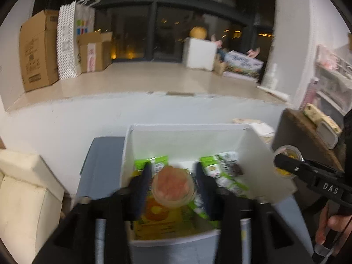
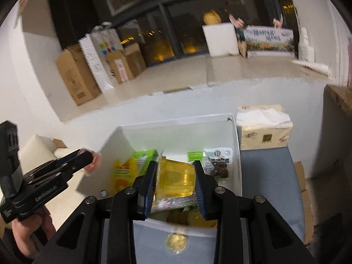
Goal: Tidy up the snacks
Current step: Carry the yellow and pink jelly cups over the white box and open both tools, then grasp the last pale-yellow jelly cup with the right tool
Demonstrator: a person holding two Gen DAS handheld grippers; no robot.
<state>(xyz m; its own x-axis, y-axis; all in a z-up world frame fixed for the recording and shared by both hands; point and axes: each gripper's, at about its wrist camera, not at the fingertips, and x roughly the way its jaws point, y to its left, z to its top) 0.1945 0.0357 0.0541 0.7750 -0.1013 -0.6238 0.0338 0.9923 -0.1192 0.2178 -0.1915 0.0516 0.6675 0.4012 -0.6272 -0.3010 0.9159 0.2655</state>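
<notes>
- The left claw (image 1: 173, 187) was closed on a pink jelly cup (image 1: 173, 186), its fingers pressed against both sides, held above the open white bin (image 1: 259, 149).
- The right claw (image 2: 175, 183) gripped a yellow jelly cup (image 2: 176, 178) between its blue-edged pads (image 2: 149, 189), also over the bin.
- Inside the bin lay green snack packets (image 1: 220, 167), a yellow-orange packet (image 1: 154, 217) and a dark-printed packet (image 2: 217, 162); their exact stacking could not be told.
- The bin stood on a blue-grey worktop (image 2: 270, 176), with a pack of tissues (image 2: 264, 129) just beside its far right corner.
- A further yellow cup (image 2: 177, 242) sat on the worktop just outside the bin's near wall.
- Cardboard boxes (image 1: 37, 50) stood on the raised ledge behind, well apart from the bin.
</notes>
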